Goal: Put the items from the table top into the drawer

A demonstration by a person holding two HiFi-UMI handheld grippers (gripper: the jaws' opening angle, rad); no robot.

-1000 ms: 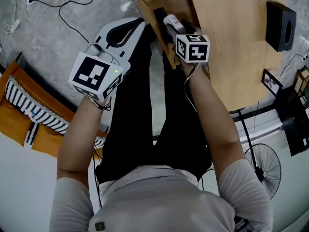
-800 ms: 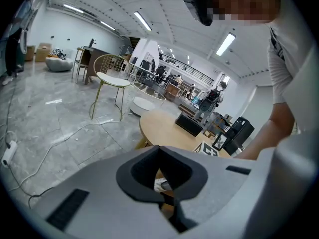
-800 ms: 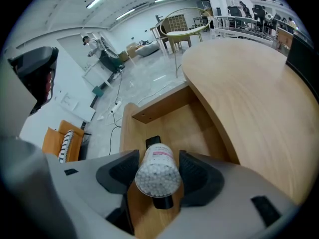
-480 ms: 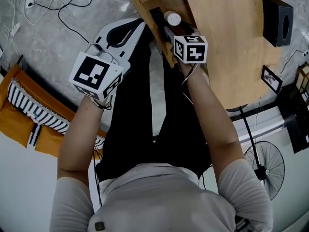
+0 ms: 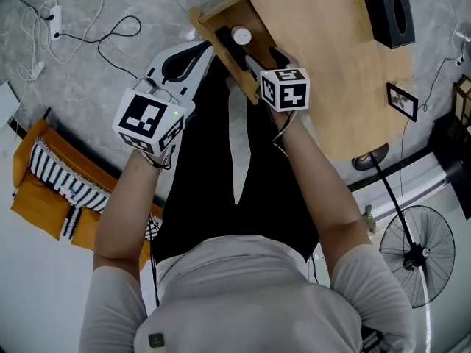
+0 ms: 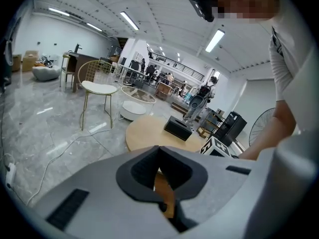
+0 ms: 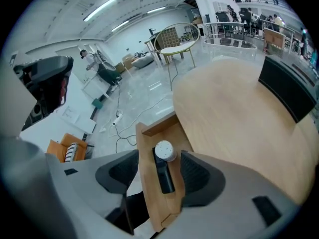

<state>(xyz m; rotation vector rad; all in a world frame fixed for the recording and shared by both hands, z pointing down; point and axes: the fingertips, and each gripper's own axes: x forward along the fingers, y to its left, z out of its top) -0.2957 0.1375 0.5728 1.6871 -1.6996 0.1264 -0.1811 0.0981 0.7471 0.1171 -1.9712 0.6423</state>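
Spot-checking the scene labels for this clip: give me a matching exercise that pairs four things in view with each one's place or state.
Things:
1. white round-topped item
2. black rectangular box
3. black pedestal fan
4. left gripper

Places or states:
A. on the floor
B. inside the open wooden drawer
C. jaws together
D. on the round wooden table

Pairs: 1-B, 2-D, 3-A, 4-C

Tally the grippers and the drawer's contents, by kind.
Grippers: 2 (left gripper, right gripper)
White-capped bottle: 1
Black bar: 1
Total: 4
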